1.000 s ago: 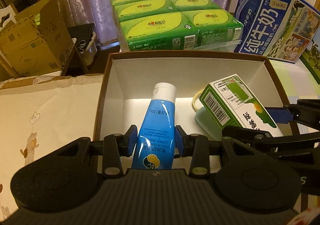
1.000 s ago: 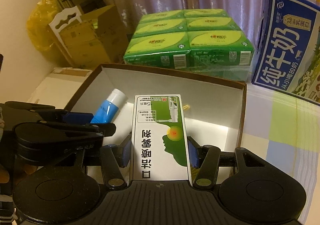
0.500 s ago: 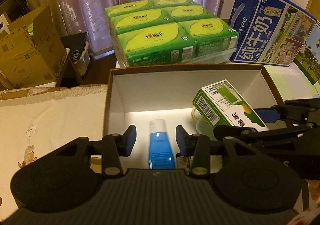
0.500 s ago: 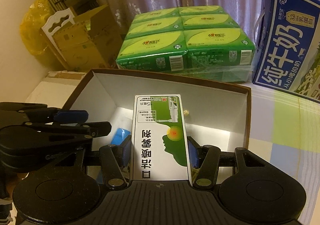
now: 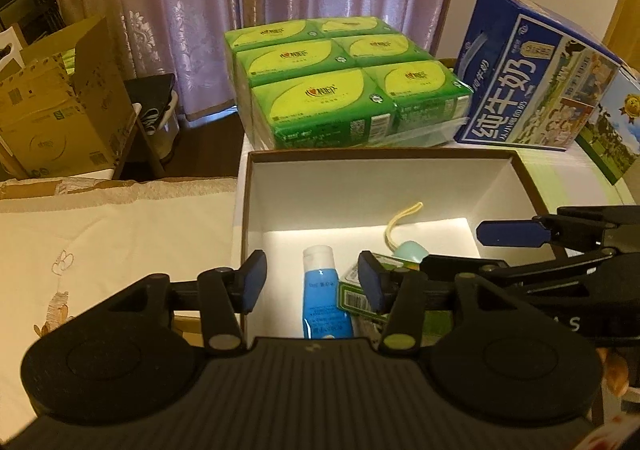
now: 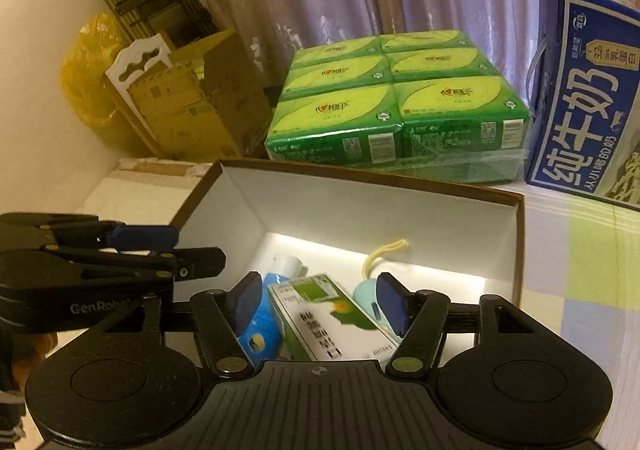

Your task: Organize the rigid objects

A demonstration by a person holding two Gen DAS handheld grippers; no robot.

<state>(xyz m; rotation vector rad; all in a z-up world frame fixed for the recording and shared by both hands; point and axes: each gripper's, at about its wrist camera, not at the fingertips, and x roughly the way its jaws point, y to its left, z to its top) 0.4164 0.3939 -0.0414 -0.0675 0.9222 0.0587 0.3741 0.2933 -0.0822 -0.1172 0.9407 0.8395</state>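
Note:
An open brown box with white walls (image 5: 360, 185) (image 6: 360, 209) holds three things. A blue tube with a white cap (image 5: 324, 298) (image 6: 260, 330) lies on its floor, below my left gripper (image 5: 312, 282), whose jaws are opening and touch nothing. Beside the tube lies a green and white carton (image 6: 332, 322) (image 5: 356, 296), under my right gripper (image 6: 318, 302); its jaws are opening too, clear of the carton. A pale teal item with a yellow loop (image 5: 410, 250) (image 6: 366, 296) rests further right in the box.
Behind the box stand a wrapped pack of green tissue boxes (image 5: 344, 85) (image 6: 396, 101) and a blue milk carton case (image 5: 536, 85) (image 6: 588, 97). Cardboard boxes (image 5: 60, 105) (image 6: 188, 97) stand at the left. A cream cloth (image 5: 100, 242) covers the surface left of the box.
Both grippers let go. The blue tube dropped from the left jaws to the box floor. The carton left the right jaws and now lies flat in the box. The left gripper rose.

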